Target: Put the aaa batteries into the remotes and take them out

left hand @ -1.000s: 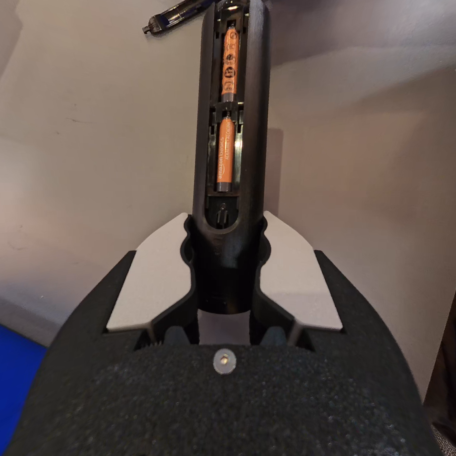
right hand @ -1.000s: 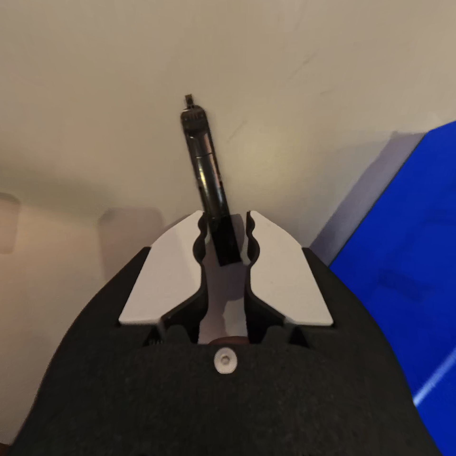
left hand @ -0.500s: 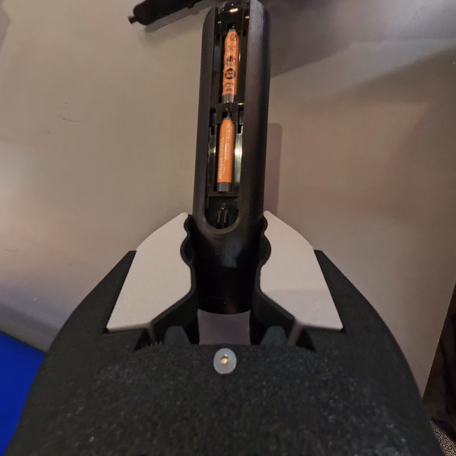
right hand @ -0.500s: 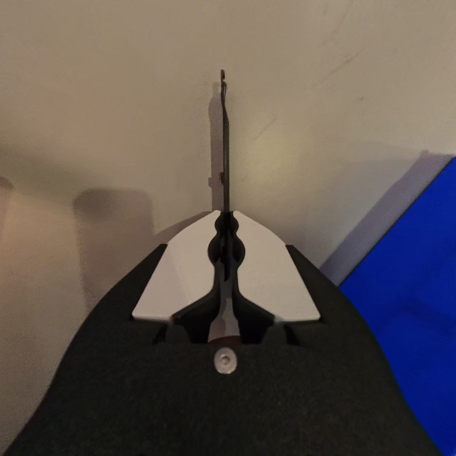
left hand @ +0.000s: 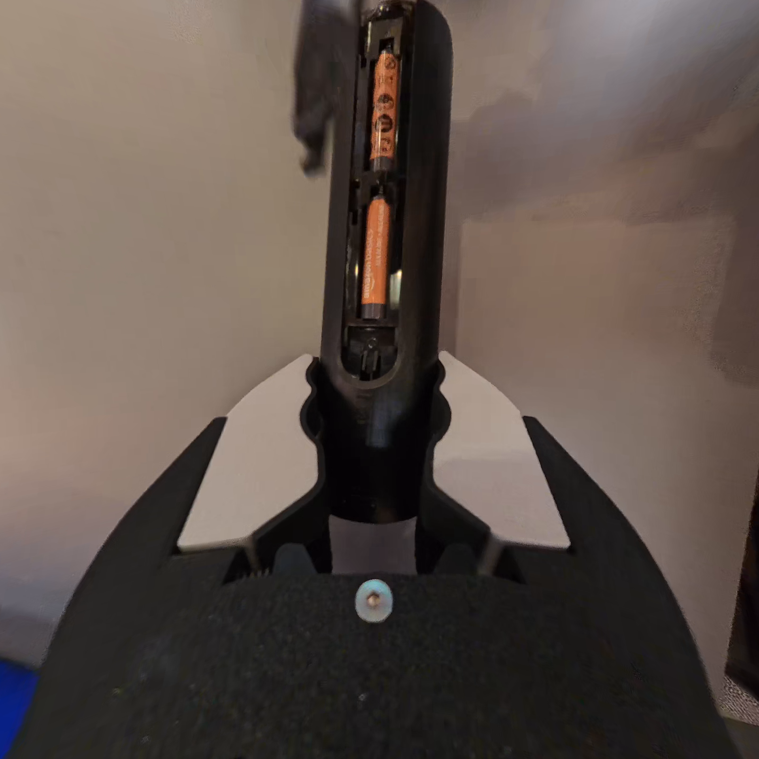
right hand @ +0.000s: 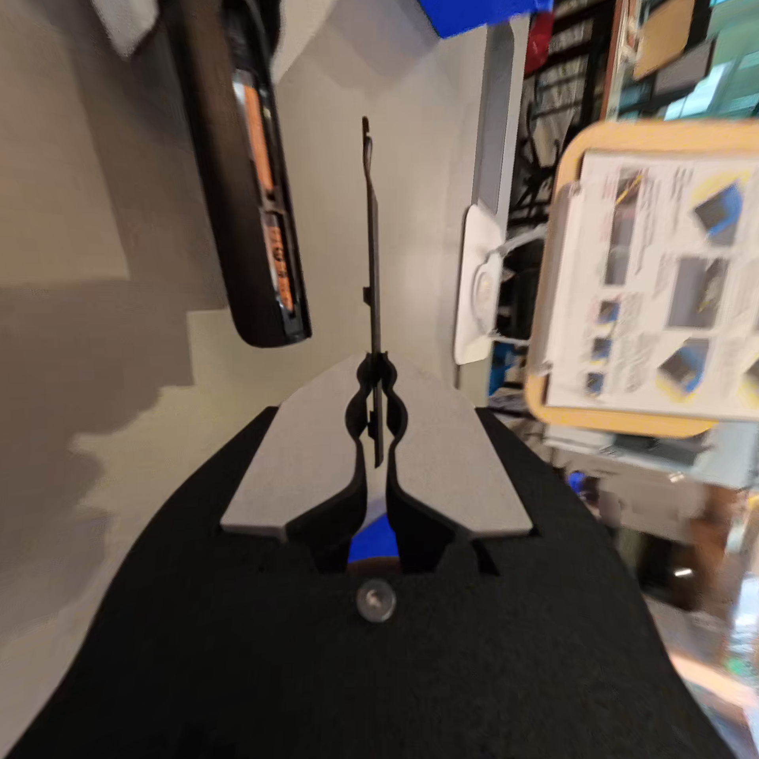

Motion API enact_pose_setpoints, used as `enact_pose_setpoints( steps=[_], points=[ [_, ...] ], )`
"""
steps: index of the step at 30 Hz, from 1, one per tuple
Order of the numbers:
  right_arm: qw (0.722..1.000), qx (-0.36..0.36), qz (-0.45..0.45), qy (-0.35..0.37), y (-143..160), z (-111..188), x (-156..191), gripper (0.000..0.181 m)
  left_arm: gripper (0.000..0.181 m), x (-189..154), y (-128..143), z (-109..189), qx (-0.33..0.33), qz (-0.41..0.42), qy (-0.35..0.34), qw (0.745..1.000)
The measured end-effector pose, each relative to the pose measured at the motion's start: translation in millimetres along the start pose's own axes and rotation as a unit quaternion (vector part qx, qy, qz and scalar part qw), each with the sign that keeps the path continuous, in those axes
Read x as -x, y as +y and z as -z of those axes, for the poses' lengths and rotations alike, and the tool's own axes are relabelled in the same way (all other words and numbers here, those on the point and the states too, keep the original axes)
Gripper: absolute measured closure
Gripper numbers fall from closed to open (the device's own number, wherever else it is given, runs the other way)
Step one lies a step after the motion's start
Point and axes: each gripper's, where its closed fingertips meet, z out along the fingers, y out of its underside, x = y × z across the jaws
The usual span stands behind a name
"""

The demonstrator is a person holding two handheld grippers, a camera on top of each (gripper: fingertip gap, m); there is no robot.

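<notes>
My left gripper [left hand: 378, 369] is shut on the lower end of a black remote [left hand: 427, 205] and holds it upright above the table. The remote's back compartment is open, with two orange AAA batteries in line, one upper [left hand: 385, 98] and one lower [left hand: 374, 263]. My right gripper [right hand: 374, 365] is shut on the thin black battery cover [right hand: 373, 254], seen edge-on. The remote [right hand: 213, 185] hangs to the cover's upper left, apart from it. In the left wrist view the cover [left hand: 316, 82] is a dark blur just left of the remote's top.
The pale table top [left hand: 143, 246] lies behind the remote. In the right wrist view a wood-framed board with a printed sheet [right hand: 657, 279] and a white plastic piece [right hand: 478, 287] stand to the right, with cluttered shelves beyond. A blue surface [right hand: 472, 12] shows at the top. About 15 centimetres separates my left fingertips from my right.
My right gripper closed on the cover, lifted it off the table and swung toward the remote. The cover now sits beside the remote's top. The left gripper held still.
</notes>
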Motion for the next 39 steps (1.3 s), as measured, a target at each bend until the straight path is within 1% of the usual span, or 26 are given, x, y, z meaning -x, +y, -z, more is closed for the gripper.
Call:
enact_pose_setpoints(
  steps=[3, 8, 12, 16, 21, 23, 26, 30, 33, 37, 39],
  points=[
    [0.996, 0.000, 0.087, 0.019, -15, 3, -4, 0.178, 0.130, 1, -11, -1, -0.014, -0.007, 0.014, 1.000],
    [0.988, 0.024, 0.152, 0.014, -16, -4, 0, 0.178, 0.131, 1, -23, -3, -0.010, -0.024, 0.014, 1.000],
    [0.983, 0.031, 0.180, 0.023, -18, -6, 0, 0.178, 0.131, -2, -28, -4, -0.007, -0.030, 0.014, 0.999],
    [0.980, 0.027, 0.195, 0.005, -20, -6, 8, 0.178, 0.130, -1, -28, -4, 0.000, -0.034, 0.008, 0.999],
    [0.981, 0.003, 0.196, -0.015, -22, -2, 14, 0.177, 0.131, -2, -29, -4, -0.007, -0.032, 0.009, 0.999],
    [0.980, -0.004, 0.197, -0.032, -23, -2, 19, 0.170, 0.130, -3, -31, -4, -0.012, -0.032, 0.013, 0.999],
    [0.978, -0.012, 0.199, -0.056, -23, -1, 24, 0.167, 0.130, -4, -30, -5, -0.011, -0.035, 0.014, 0.999],
    [0.979, -0.021, 0.189, -0.074, -21, 2, 21, 0.160, 0.130, -6, -30, -5, -0.017, -0.030, 0.022, 0.999],
    [0.983, -0.029, 0.158, -0.093, -14, 4, 19, 0.157, 0.130, -4, -28, -3, -0.019, -0.028, 0.020, 0.999],
    [0.990, -0.045, 0.076, -0.110, -7, 14, 11, 0.153, 0.130, -3, -28, 0, -0.032, -0.024, 0.021, 0.999],
    [0.991, -0.061, -0.002, -0.116, -4, 22, 5, 0.153, 0.130, -2, -30, 2, -0.042, -0.023, 0.018, 0.999]
  ],
)
